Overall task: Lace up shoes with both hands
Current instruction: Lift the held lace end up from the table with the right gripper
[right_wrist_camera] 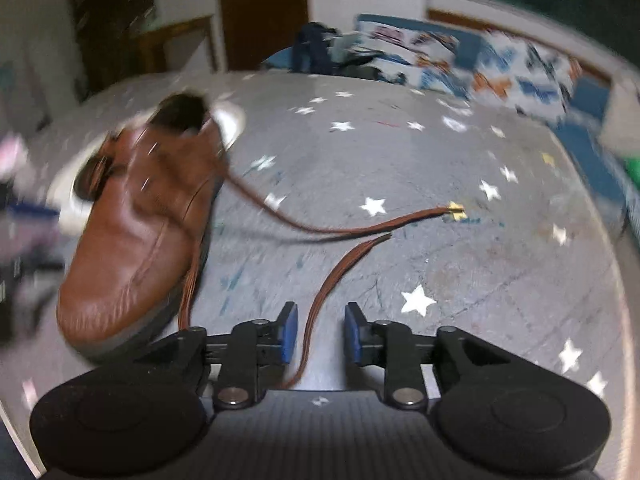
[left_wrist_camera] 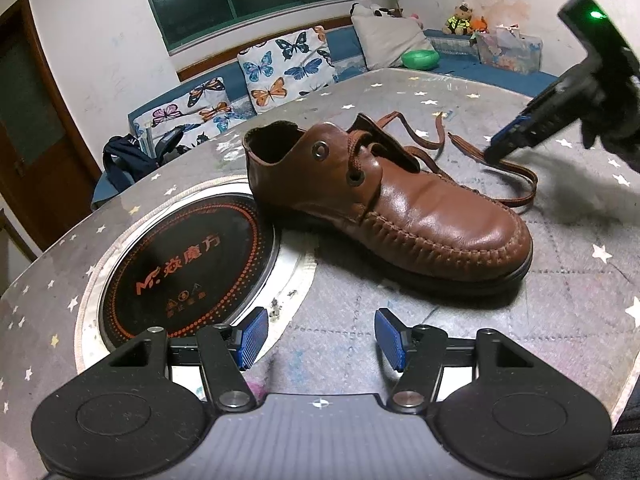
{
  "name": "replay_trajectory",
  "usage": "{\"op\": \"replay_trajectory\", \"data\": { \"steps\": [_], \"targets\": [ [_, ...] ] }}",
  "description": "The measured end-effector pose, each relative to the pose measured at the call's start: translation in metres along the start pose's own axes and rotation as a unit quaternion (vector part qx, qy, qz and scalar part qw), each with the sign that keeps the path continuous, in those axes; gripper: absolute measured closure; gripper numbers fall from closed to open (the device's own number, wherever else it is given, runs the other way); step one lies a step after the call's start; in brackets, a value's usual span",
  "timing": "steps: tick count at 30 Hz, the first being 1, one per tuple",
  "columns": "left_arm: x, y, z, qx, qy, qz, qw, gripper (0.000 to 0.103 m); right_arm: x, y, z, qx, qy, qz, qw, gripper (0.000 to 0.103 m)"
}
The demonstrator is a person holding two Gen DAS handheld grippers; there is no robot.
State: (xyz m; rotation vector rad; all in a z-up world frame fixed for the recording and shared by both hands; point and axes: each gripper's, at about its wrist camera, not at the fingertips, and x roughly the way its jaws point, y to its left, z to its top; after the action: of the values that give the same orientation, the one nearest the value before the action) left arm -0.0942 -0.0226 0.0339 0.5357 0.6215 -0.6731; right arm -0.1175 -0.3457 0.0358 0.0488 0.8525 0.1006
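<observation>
A brown leather shoe [left_wrist_camera: 400,208] lies on the star-patterned table cover, toe towards me in the left wrist view. Its brown lace [left_wrist_camera: 516,184] trails loose on the far side of the shoe. My left gripper [left_wrist_camera: 320,332] hovers open in front of the toe, with nothing between its blue pads. My right gripper [left_wrist_camera: 496,148] reaches in from the right, down at the lace. The right wrist view is blurred; there the shoe [right_wrist_camera: 136,232] lies at the left. One lace end [right_wrist_camera: 320,300] runs between the fingers of my right gripper [right_wrist_camera: 321,332], which stand apart without pressing it.
A round black induction hob [left_wrist_camera: 180,264] is set into the table left of the shoe. Butterfly cushions [left_wrist_camera: 288,64], a green bowl [left_wrist_camera: 420,58] and a dark backpack [left_wrist_camera: 124,160] lie beyond the table's far edge. The second lace end [right_wrist_camera: 440,212] lies on the cover.
</observation>
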Motion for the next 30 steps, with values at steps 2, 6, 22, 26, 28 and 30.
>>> {"op": "replay_trajectory", "data": {
  "steps": [2,6,22,26,28,30],
  "targets": [
    [-0.001,0.002,0.0,-0.004,0.0,0.003,1.0,0.041,0.005,-0.009,0.004,0.029,-0.002,-0.007,1.0,0.074],
    [-0.002,0.002,0.001,-0.011,0.0,0.006,0.9999,0.041,0.016,-0.012,0.012,0.044,-0.002,-0.015,0.999,0.074],
    [-0.008,0.003,0.007,-0.05,-0.004,0.017,0.9986,0.041,-0.003,0.034,-0.01,-0.166,0.025,0.006,0.986,0.093],
    [-0.011,0.001,0.01,-0.058,-0.005,0.022,0.998,0.041,0.002,0.03,-0.006,-0.142,0.021,0.013,0.989,0.088],
    [-0.013,0.001,0.011,-0.068,-0.005,0.022,0.9974,0.038,0.003,0.028,-0.006,-0.126,0.022,0.018,0.992,0.089],
    [-0.013,0.001,0.013,-0.077,-0.005,0.025,0.9967,0.037,0.001,0.031,-0.008,-0.137,0.021,0.017,0.99,0.094]
  ]
}}
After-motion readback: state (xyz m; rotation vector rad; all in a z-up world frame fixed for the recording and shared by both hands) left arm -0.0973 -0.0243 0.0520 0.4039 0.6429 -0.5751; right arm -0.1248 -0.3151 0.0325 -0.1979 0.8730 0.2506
